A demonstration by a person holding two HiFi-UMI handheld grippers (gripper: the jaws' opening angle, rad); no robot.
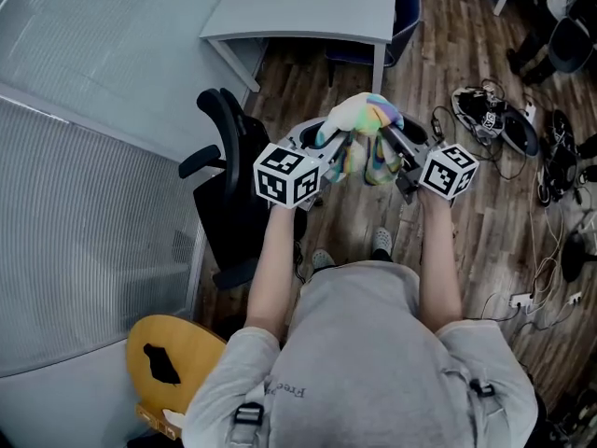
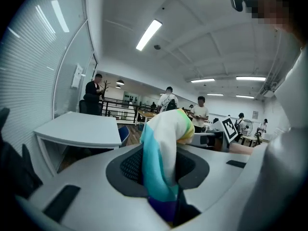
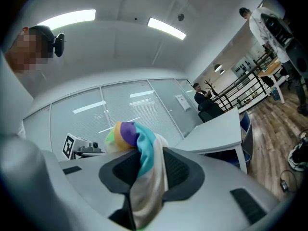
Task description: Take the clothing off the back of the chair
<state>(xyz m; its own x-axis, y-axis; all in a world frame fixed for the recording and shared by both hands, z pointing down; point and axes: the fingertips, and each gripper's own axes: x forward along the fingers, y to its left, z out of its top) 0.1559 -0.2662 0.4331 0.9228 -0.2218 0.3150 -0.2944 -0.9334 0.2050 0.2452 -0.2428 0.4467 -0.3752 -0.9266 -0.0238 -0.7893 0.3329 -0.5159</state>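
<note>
Both pairs of jaws are clamped on the same clothing (image 1: 366, 118), a bunched, pastel-striped piece. The left gripper (image 1: 338, 153) pinches one end and the right gripper (image 1: 395, 155) the other. The short bundle runs side to side between them, in front of the person's chest. The black chair (image 1: 229, 157) stands apart to the left, so neither hand is nearer.

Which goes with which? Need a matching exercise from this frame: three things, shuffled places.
Things:
1. multicoloured garment
2. black office chair
3. grey desk

Places:
A. top of the head view
B. clamped in the left tongs and right tongs
C. left of both tongs

Pairs: 1-B, 2-C, 3-A
</note>
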